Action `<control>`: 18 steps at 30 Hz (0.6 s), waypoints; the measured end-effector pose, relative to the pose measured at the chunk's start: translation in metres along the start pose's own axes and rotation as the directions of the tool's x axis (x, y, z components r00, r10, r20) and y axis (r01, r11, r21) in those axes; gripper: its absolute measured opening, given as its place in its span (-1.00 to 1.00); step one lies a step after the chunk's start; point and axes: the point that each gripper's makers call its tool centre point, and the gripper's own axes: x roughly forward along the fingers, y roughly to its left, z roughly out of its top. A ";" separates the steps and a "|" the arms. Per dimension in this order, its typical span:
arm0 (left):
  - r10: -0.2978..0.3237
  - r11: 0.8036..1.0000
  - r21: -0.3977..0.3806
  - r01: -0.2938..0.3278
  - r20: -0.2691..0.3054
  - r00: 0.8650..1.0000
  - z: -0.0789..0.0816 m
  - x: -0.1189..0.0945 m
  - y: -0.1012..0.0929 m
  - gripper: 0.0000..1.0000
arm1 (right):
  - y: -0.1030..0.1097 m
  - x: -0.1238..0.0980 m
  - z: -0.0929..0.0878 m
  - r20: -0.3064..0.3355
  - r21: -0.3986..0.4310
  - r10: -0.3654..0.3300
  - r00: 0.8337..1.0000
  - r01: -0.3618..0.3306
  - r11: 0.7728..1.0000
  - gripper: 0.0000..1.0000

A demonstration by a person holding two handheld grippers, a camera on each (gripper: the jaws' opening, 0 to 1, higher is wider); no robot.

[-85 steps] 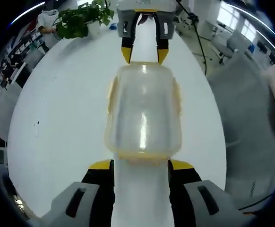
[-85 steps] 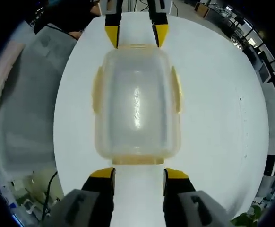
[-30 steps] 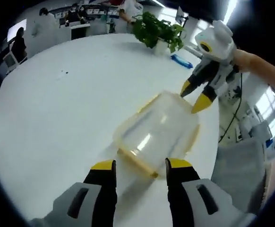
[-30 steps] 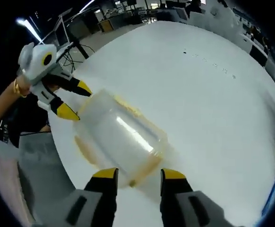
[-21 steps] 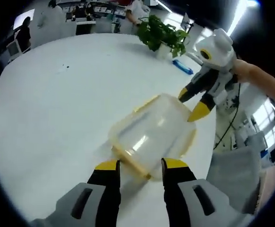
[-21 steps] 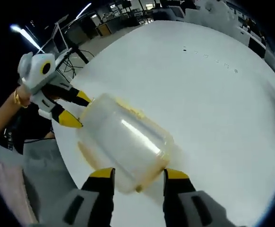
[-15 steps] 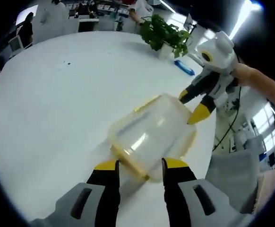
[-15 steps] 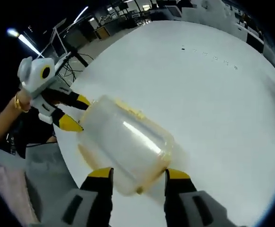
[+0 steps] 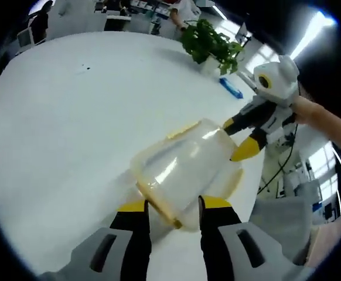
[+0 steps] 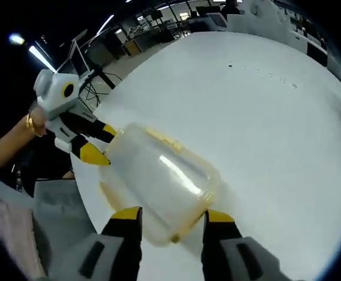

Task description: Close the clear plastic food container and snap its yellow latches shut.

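- Currently the clear container [image 9: 182,170] sits on the white counter [image 9: 59,117] directly ahead of the left claw [image 9: 171,206], its near end between that claw's yellow tips; the right claw [image 9: 241,137] is at the far end.
- From the right gripper view it mirrors: container [image 10: 159,181] just ahead of the right claw [image 10: 171,215], left claw [image 10: 94,143] at the opposite end.
- Both claws partly open, jaws straddling the container ends; neither looks clamped on it. Contact at the tips: can't tell.
- Risk: container sits near the counter edge beside the left claw [image 10: 82,175]; an off-centre push from either end could slide it off.
- Risk: uneven pressing could skew the lid so a yellow latch [image 9: 182,129] misses its catch, or tips skid off the smooth plastic.
- Risk: tips pushing from opposite ends could pinch and flex the thin walls.
- Hard to read: whether the lid is fully seated, and which latches are snapped. Near-end latch [image 9: 162,208] is partly behind the left claw's jaws; fisheye warp and glare blur the rim.
- Also in view: potted plant [image 9: 208,44] far beyond the container.
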 end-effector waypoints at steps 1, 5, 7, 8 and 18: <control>0.000 1.000 0.003 0.000 0.003 1.000 0.000 0.000 0.000 -0.42 | 0.002 0.003 -0.001 0.000 0.000 -0.001 1.000 0.001 1.000 -0.25; 0.019 1.000 0.003 -0.019 -0.001 1.000 0.001 0.000 0.001 -0.41 | 0.005 0.007 -0.003 -0.055 0.002 -0.020 0.998 0.020 1.000 -0.20; 0.024 1.000 0.003 -0.024 0.004 1.000 0.002 0.000 0.001 -0.41 | 0.007 0.008 -0.004 -0.065 0.000 -0.025 0.998 0.025 1.000 -0.18; 0.025 1.000 0.001 -0.025 0.003 1.000 0.001 0.000 0.001 -0.40 | 0.006 0.008 -0.006 -0.063 0.001 -0.022 0.998 0.022 1.000 -0.17; 0.029 1.000 0.012 -0.029 0.006 1.000 0.002 0.000 0.002 -0.40 | 0.011 0.012 -0.010 -0.098 0.015 -0.029 0.995 0.030 0.999 -0.14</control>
